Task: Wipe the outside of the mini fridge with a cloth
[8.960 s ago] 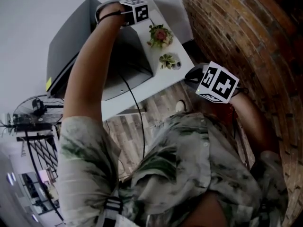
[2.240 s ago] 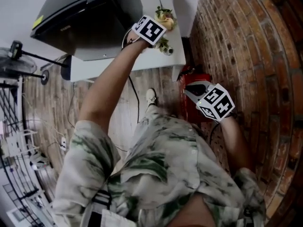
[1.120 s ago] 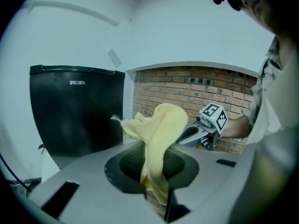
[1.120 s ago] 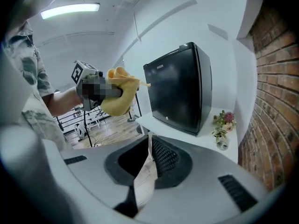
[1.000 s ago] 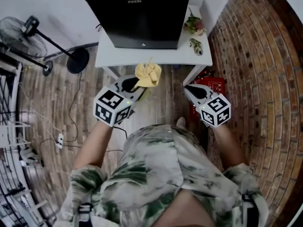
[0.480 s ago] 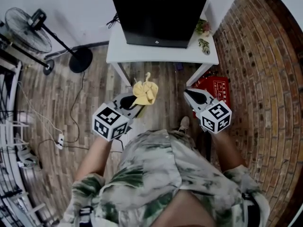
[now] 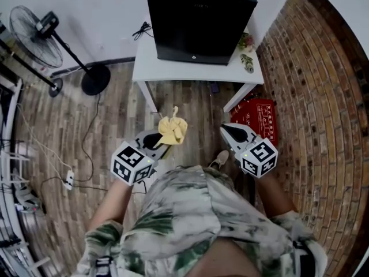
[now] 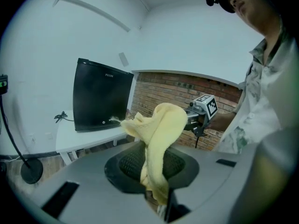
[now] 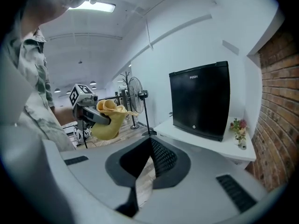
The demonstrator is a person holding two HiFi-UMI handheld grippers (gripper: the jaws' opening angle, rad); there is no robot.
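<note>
The black mini fridge stands on a white table at the top of the head view, well away from both grippers. My left gripper is shut on a crumpled yellow cloth, held over the wooden floor. In the left gripper view the cloth hangs out of the jaws and hides the fingertips, with the fridge far behind it. My right gripper is shut and holds nothing. The right gripper view shows its jaws closed, the fridge ahead and the cloth at the left.
Two small flower pots sit at the table's right end. A red box lies on the floor by the brick wall. A standing fan with its round base is at the left, and cables run across the floor.
The left gripper has come off the fridge with the cloth and dropped low. The person has stepped back, so the fridge and table now lie farther away. The right gripper stays shut.
</note>
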